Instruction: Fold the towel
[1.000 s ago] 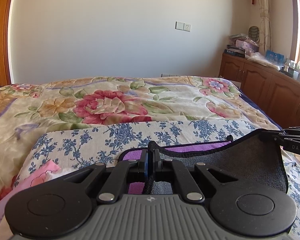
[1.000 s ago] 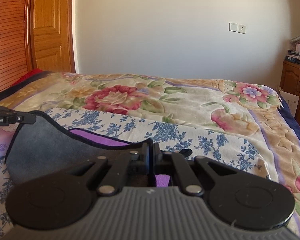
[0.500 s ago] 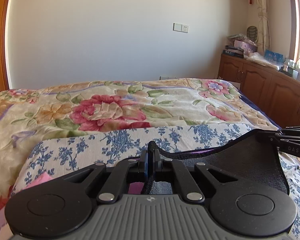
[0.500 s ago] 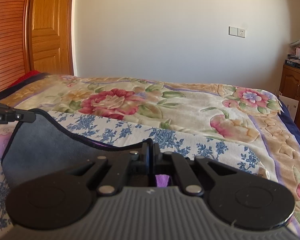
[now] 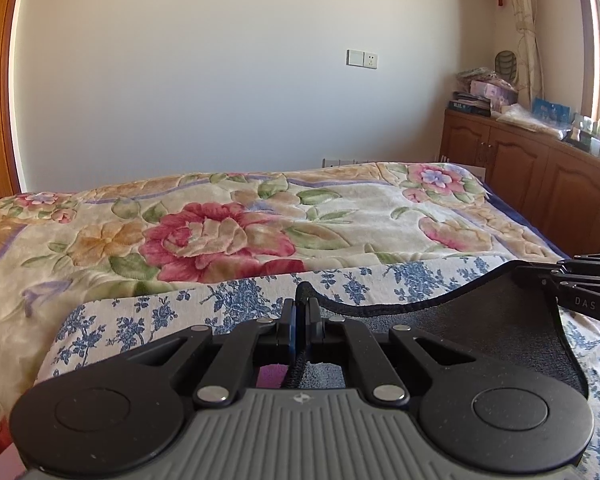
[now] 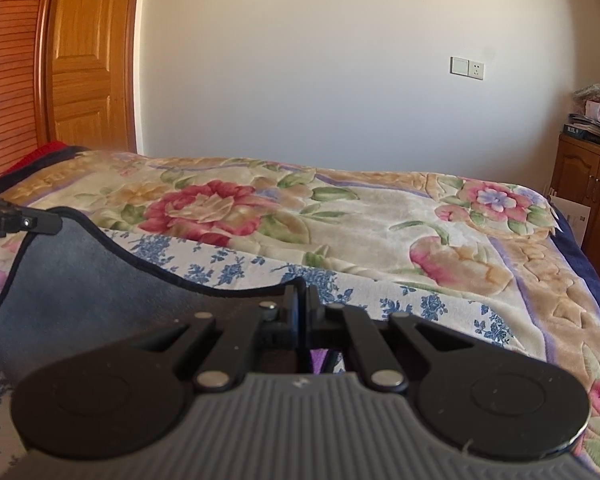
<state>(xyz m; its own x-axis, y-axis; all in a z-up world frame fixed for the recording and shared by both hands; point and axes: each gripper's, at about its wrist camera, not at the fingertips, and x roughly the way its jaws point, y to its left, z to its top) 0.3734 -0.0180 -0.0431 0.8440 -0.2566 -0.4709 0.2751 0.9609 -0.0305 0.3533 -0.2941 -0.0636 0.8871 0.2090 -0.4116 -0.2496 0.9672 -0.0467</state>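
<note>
Your left gripper (image 5: 300,312) was clamped shut on one corner of the dark grey towel (image 5: 480,332), your right gripper (image 6: 301,304) on the other, holding its edge raised above the blue-flowered sheet (image 5: 148,320) on the bed (image 5: 340,208).

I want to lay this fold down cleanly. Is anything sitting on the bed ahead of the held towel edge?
Nothing visible does. Left gripper and right gripper each pinch the dark towel by its edge; ahead lie only the blue-flowered sheet and the rose blanket, both bare.
</note>
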